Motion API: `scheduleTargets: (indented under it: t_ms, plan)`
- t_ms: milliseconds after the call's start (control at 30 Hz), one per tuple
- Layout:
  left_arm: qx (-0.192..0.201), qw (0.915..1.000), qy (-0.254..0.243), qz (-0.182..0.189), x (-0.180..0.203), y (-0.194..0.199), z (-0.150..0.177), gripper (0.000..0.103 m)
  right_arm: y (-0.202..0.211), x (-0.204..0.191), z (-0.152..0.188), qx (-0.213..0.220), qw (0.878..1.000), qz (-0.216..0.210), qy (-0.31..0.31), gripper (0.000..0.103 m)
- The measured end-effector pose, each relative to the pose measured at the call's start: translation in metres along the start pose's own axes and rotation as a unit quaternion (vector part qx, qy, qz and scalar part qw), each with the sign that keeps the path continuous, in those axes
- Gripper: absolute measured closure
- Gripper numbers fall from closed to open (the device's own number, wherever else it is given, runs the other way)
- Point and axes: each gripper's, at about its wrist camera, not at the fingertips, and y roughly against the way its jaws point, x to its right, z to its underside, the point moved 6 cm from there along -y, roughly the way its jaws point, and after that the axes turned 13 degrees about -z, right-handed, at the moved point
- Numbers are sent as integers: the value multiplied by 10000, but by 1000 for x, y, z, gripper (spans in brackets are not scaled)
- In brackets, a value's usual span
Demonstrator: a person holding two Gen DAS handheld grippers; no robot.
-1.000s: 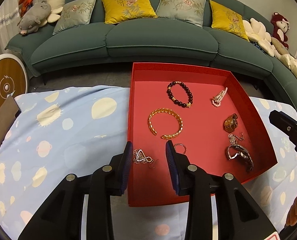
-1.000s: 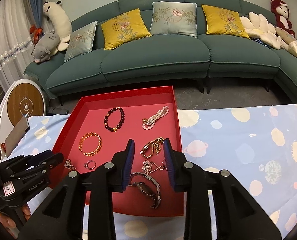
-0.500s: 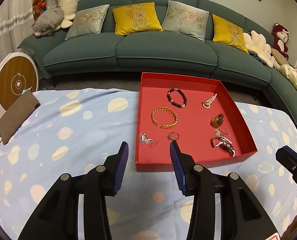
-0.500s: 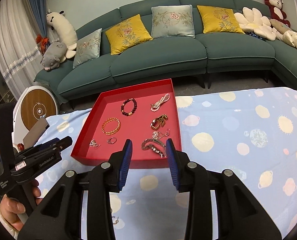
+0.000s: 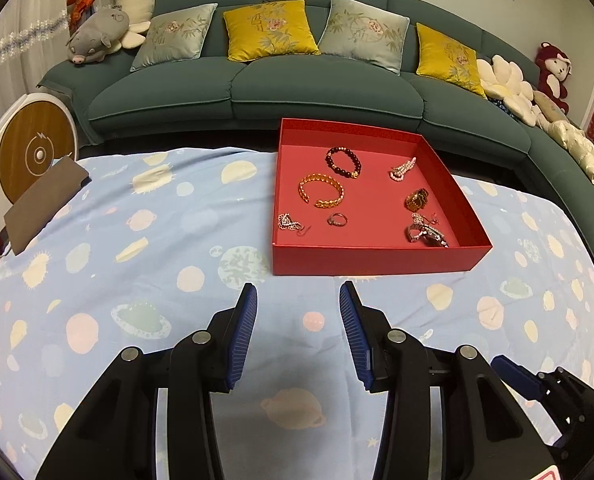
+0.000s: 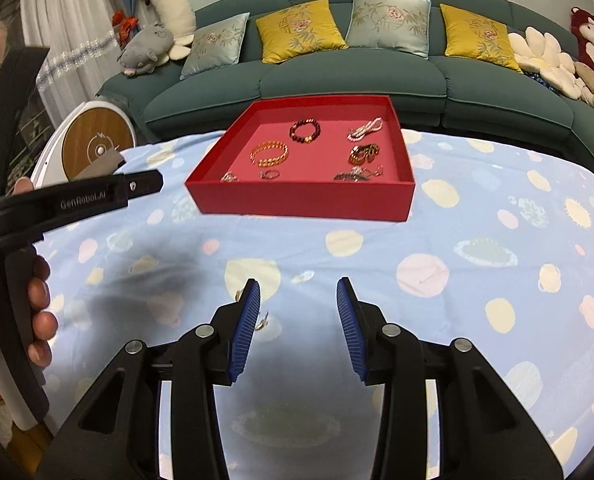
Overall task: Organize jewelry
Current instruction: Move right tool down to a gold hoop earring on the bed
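**Left tongs** (image 5: 297, 304): spread, nothing between the blue pads; the jaws have just been opening. They hang over bare cloth on the near side of the box.

**Right tongs** (image 6: 297, 300): spread and empty likewise, jaws just opening. A small gold-coloured piece (image 6: 261, 322), perhaps an earring, lies on the cloth just beside the left pad. It is partly hidden, so its kind is uncertain.

**Red box** (image 5: 377, 258): shallow, open-topped, standing on the table (image 5: 137, 240) under a blue planet-print cloth. Its low walls likely serve to keep small pieces together and in plain sight.

Contents, each lying apart on the box floor:
- dark bead bracelet (image 5: 343, 162), far side
- gold cuff bangle (image 5: 321, 192), near the middle
- pearl strand (image 5: 403, 168), far right
- amber-brown piece (image 5: 417, 199), right side
- silver ring (image 5: 337, 220)
- silver earring cluster (image 5: 289, 222), near left corner
- silver watch (image 5: 427, 234) with a chain against it, near right corner

**Judgement:** with both tongs empty and clear of the box, sorting looks nearly done; the stray piece on the cloth probably remains to be collected.
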Motion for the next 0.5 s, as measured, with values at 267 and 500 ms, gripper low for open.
scheduleTargets:
  t_ms: [267, 500]
  plan:
    - [-60, 9999, -90, -47, 0, -3, 12, 61, -24, -11, 17, -242, 9996, -28, 147, 64]
    - [-179, 9998, -63, -97, -12, -11, 19, 61, -40, -16, 24, -391, 9990, -45, 227, 65]
